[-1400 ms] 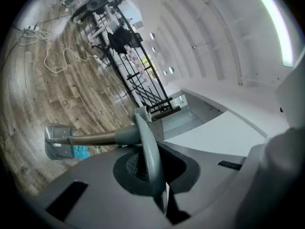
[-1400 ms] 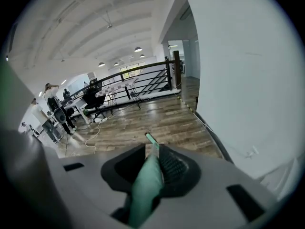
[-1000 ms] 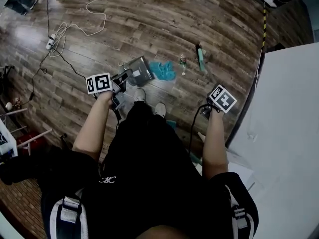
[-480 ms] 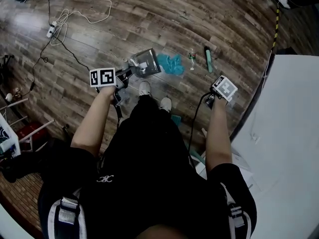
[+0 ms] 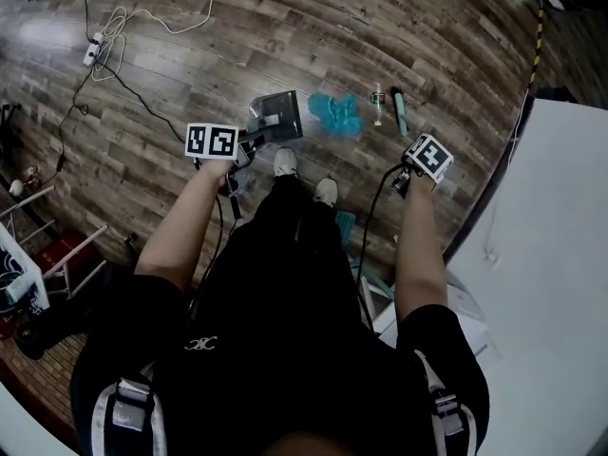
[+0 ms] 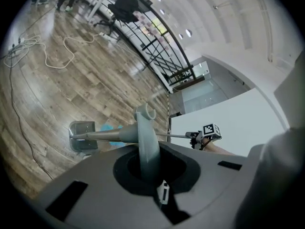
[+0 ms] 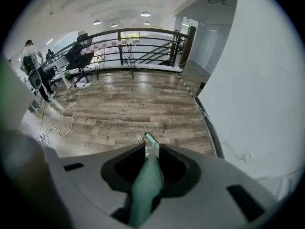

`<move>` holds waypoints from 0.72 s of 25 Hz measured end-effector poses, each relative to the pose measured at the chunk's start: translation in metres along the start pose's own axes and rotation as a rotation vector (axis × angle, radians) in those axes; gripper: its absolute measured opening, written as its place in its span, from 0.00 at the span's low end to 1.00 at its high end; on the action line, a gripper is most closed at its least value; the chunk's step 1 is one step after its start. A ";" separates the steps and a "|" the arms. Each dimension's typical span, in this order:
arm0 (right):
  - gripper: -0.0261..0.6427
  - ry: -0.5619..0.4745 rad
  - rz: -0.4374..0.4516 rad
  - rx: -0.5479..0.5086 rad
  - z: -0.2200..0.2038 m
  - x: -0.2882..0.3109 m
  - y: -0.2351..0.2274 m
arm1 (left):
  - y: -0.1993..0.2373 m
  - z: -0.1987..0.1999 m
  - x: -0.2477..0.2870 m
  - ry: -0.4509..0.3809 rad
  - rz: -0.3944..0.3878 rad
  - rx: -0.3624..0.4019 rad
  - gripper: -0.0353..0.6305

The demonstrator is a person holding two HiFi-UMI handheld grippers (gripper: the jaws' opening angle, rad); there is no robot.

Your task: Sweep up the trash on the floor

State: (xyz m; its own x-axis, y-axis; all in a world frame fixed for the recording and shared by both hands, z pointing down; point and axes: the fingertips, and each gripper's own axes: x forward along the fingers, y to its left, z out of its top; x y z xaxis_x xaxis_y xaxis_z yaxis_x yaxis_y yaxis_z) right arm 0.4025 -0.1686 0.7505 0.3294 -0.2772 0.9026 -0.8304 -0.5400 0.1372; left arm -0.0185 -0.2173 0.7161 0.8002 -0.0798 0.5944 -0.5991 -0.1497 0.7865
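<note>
The person wears a black short-sleeved top [image 5: 285, 378] with a small white logo [image 5: 202, 343], black trousers [image 5: 285, 245] and white shoes [image 5: 285, 161]. Grey-and-white striped panels [image 5: 128, 402] show on the clothing at both sides, low in the head view. The left hand-held gripper [image 5: 237, 150] and the right hand-held gripper [image 5: 410, 169] each carry a white cube with black square markers [image 5: 211, 142], and a thin black cable [image 5: 369, 231] trails from each along the arm. Up close, each has a moulded grey body [image 7: 205, 190] with a round dark recess and rectangular slots.
</note>
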 end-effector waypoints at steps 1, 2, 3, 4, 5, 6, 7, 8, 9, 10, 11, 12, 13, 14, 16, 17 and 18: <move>0.19 0.001 -0.002 -0.008 0.001 0.002 0.006 | 0.001 0.002 0.002 0.005 -0.011 0.002 0.05; 0.19 0.005 -0.005 -0.017 0.001 0.005 0.011 | 0.001 0.005 0.003 0.002 -0.029 -0.001 0.05; 0.19 0.013 -0.008 -0.030 0.002 0.007 0.018 | 0.001 0.008 0.004 -0.004 -0.046 -0.006 0.05; 0.19 0.023 -0.012 -0.049 0.002 0.010 0.025 | 0.001 0.011 0.005 -0.006 -0.059 -0.011 0.05; 0.19 0.033 -0.015 -0.074 0.002 0.012 0.032 | 0.001 0.013 0.005 -0.003 -0.070 -0.014 0.05; 0.19 0.041 -0.018 -0.105 0.003 0.014 0.041 | 0.001 0.014 0.006 0.002 -0.079 -0.015 0.05; 0.19 0.047 -0.020 -0.140 0.003 0.016 0.051 | 0.002 0.016 0.006 0.006 -0.088 -0.015 0.05; 0.19 0.051 -0.018 -0.173 0.003 0.017 0.062 | 0.003 0.017 0.005 0.007 -0.095 -0.016 0.05; 0.19 0.054 -0.013 -0.204 0.002 0.016 0.074 | 0.004 0.019 0.004 0.006 -0.100 -0.019 0.05; 0.19 0.057 -0.005 -0.234 0.000 0.015 0.087 | 0.006 0.019 0.002 0.003 -0.102 -0.026 0.05; 0.19 0.059 0.005 -0.269 -0.004 0.013 0.099 | 0.009 0.019 0.001 0.002 -0.099 -0.034 0.05; 0.19 0.062 0.014 -0.306 -0.008 0.010 0.111 | 0.013 0.017 0.001 0.003 -0.090 -0.041 0.05; 0.19 0.066 0.024 -0.343 -0.013 0.006 0.123 | 0.017 0.015 0.001 0.010 -0.079 -0.047 0.05; 0.19 0.074 0.032 -0.368 -0.018 0.003 0.133 | 0.020 0.013 0.001 0.018 -0.073 -0.051 0.05; 0.19 0.102 0.046 -0.372 -0.031 -0.005 0.150 | 0.021 0.009 0.000 0.028 -0.087 -0.059 0.05; 0.19 0.112 0.051 -0.361 -0.035 -0.009 0.157 | 0.021 0.007 -0.001 0.028 -0.097 -0.062 0.05; 0.19 0.123 0.054 -0.347 -0.039 -0.013 0.162 | 0.021 0.007 -0.001 0.025 -0.103 -0.064 0.05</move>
State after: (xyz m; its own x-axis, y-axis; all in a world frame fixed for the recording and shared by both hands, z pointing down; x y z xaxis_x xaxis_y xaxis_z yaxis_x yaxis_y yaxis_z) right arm 0.2457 -0.2216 0.7772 0.2423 -0.1892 0.9516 -0.9550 -0.2196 0.1995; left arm -0.0320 -0.2268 0.7312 0.8570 -0.0425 0.5136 -0.5152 -0.0922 0.8521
